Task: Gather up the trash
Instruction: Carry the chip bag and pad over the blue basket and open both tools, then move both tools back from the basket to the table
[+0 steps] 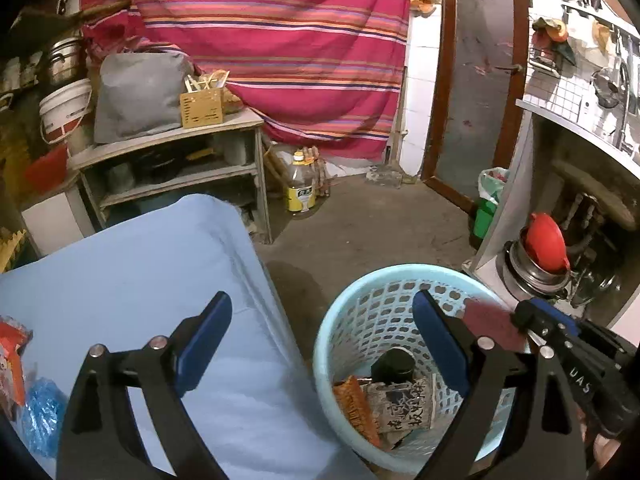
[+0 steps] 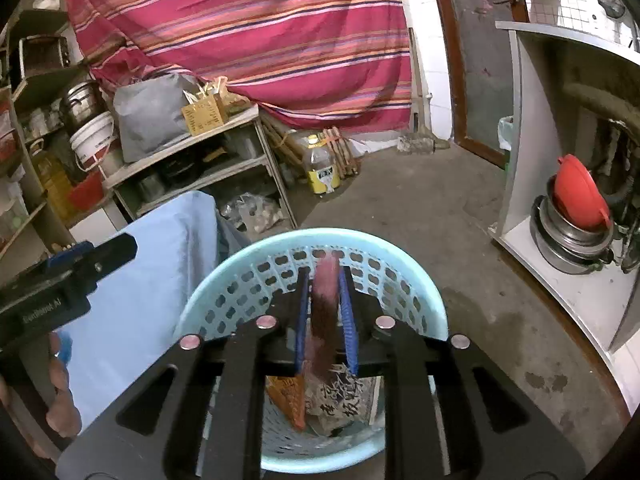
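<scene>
- Over the pale blue basket (image 2: 400,276), between the right tongs (image 2: 325,320), hangs a reddish wrapper (image 2: 324,304), blurred, so I cannot tell whether the blue pads (image 2: 347,312) press it or have let it slip (they stand only narrowly apart, close on either side of it).
- Below it, at the bottom of the basket, lie an orange packet (image 1: 356,408), a crumpled printed wrapper (image 1: 400,402) and a dark round jar (image 1: 394,364), so several pieces are already collected.
- Just left of the basket, the left tongs (image 1: 320,344) are spread wide and empty, one finger over the blue-covered counter (image 1: 140,264), the other over the basket's mouth.
- On that counter, at the near left edge of the left wrist view, more trash waits: a red-and-white packet (image 1: 12,356) and a crinkled blue bag (image 1: 42,420).
- Farther out stand a shelf unit (image 1: 176,168) with a grey bag (image 1: 140,96) on top, a striped red cloth (image 1: 260,40), a yellow-labelled bottle (image 1: 301,188) on the concrete floor (image 1: 360,220), and stacked metal bowls (image 2: 568,240) under a red lid.
- Step in hand, as I judge it: dropping the reddish wrapper into the basket.
- Next, the right tongs need to part fully so the wrapper falls clear, and the left tongs should swing back to the two pieces on the counter, closing on the thin film without pushing it off the edge.
</scene>
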